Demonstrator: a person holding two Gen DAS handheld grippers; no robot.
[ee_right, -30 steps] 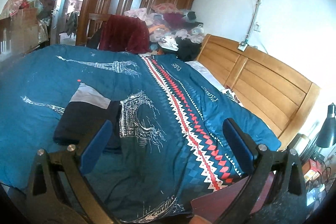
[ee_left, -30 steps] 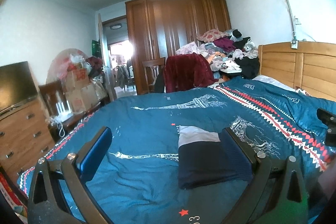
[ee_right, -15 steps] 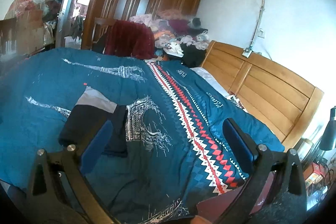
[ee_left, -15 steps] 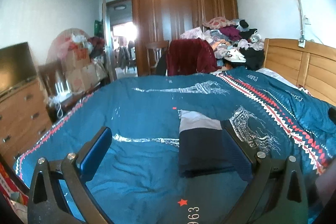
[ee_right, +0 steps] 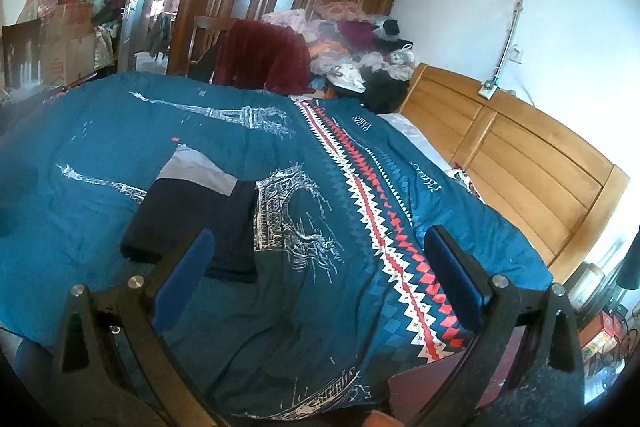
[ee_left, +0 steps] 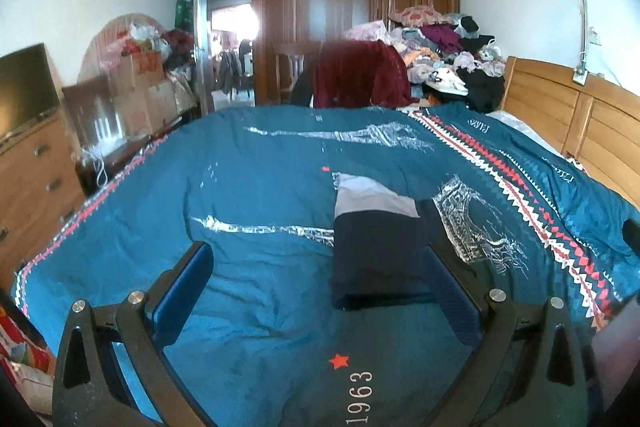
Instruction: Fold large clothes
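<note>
Left claw (ee_left: 320, 287) is spread wide open with nothing in it, hanging above the near part of the bed. From the left wrist view the folded dark navy garment (ee_left: 376, 251) with a grey band along its far edge lies flat on the teal duvet (ee_left: 256, 187), right by the claw's right-hand finger, though I can't tell if they touch. The duvet's got Eiffel Tower prints, a red star and "1963" close to the camera. Behind the bed there's a wooden wardrobe (ee_left: 344, 7), a heap of clothes (ee_left: 440, 51) and a dark red garment draped over a chair (ee_left: 360, 75). Over to the right wrist view: right claw (ee_right: 320, 275) is also wide open and empty, with the folded garment (ee_right: 188, 211) sitting off by its left-hand finger, beside the red-and-white zigzag stripe (ee_right: 376, 211), wooden headboard (ee_right: 528, 171) on the right.
</note>
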